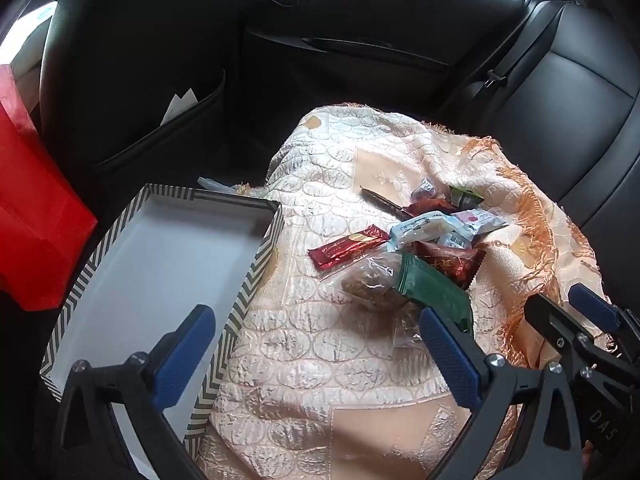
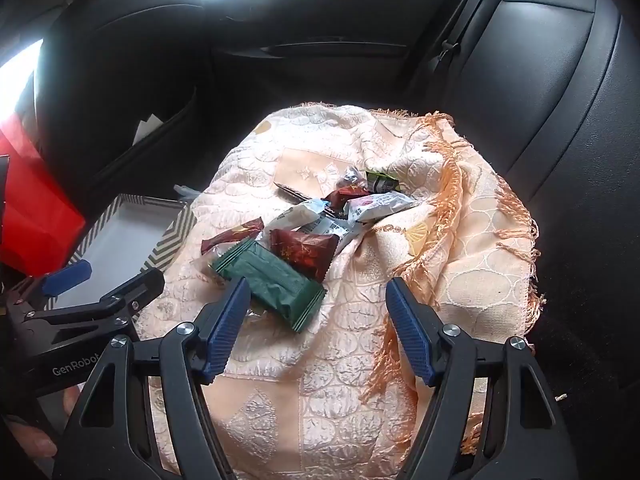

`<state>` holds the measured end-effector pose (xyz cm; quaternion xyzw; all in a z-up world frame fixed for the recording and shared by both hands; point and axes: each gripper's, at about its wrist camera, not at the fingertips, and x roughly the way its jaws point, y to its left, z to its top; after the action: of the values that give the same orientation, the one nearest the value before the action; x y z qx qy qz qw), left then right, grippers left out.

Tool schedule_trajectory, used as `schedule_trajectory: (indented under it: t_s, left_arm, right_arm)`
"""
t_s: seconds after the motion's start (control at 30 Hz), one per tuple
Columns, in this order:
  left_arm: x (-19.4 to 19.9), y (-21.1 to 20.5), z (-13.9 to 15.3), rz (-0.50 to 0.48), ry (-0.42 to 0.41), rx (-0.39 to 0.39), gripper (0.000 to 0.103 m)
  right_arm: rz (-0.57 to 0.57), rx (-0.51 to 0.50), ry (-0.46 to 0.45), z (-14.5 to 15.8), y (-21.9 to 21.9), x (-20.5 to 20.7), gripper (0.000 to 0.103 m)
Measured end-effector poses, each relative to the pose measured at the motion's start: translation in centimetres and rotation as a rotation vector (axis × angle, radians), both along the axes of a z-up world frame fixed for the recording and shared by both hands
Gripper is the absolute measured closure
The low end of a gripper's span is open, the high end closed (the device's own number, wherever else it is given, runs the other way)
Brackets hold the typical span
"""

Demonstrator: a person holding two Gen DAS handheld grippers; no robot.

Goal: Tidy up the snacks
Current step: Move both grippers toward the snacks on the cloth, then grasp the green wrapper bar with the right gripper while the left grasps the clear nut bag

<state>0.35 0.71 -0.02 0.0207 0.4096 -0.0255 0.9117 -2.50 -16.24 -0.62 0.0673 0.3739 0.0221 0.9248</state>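
Observation:
A pile of wrapped snacks lies on a peach cloth (image 1: 320,360) (image 2: 320,380) on the car's back seat. In it are a green packet (image 1: 432,292) (image 2: 272,280), a long red bar (image 1: 348,246) (image 2: 232,236), a dark red packet (image 1: 452,264) (image 2: 304,250), a clear bag of brown snack (image 1: 368,280) and white packets (image 1: 424,228) (image 2: 380,204). The striped box (image 1: 160,272) (image 2: 120,232), white inside, holds nothing. My left gripper (image 1: 316,316) (image 2: 120,274) hovers open over the box's right rim. My right gripper (image 2: 316,286) (image 1: 560,300) is open just short of the green packet.
A red bag (image 1: 32,200) (image 2: 36,216) stands left of the box. The front seat's back pocket (image 1: 180,104) holds paper. The black seat back (image 1: 580,100) rises on the right. A thin dark stick (image 1: 384,200) and a small green packet (image 2: 382,182) lie at the pile's far side.

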Motion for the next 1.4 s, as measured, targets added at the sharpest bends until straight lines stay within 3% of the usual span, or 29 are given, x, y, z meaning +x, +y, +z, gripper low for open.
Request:
schedule_trajectory:
  t_s: [0.63,1.0,1.27,1.4]
  left_arm:
    - [0.2,0.2,-0.8,0.01,0.017,0.003,0.0]
    - [1.6,0.4,-1.8,0.013,0.071,-0.003,0.0]
    - [2.6,2.0,-0.9,0.007,0.081,0.016,0.0]
    - [2.8,3.2,-1.1,0.035,0.102,-0.01,0.0]
  right_arm:
    - [0.009,-0.006,0.046,-0.8,0.2,0.7,0.032]
    - [0.033,-0.004,0.087,-2.0,0.4,1.8,0.032]
    - [0.241,0.042,0.169,-4.1,1.6,4.9,0.032]
    - [0.356,0.041,0.218,-5.0,2.6,7.0,0.032]
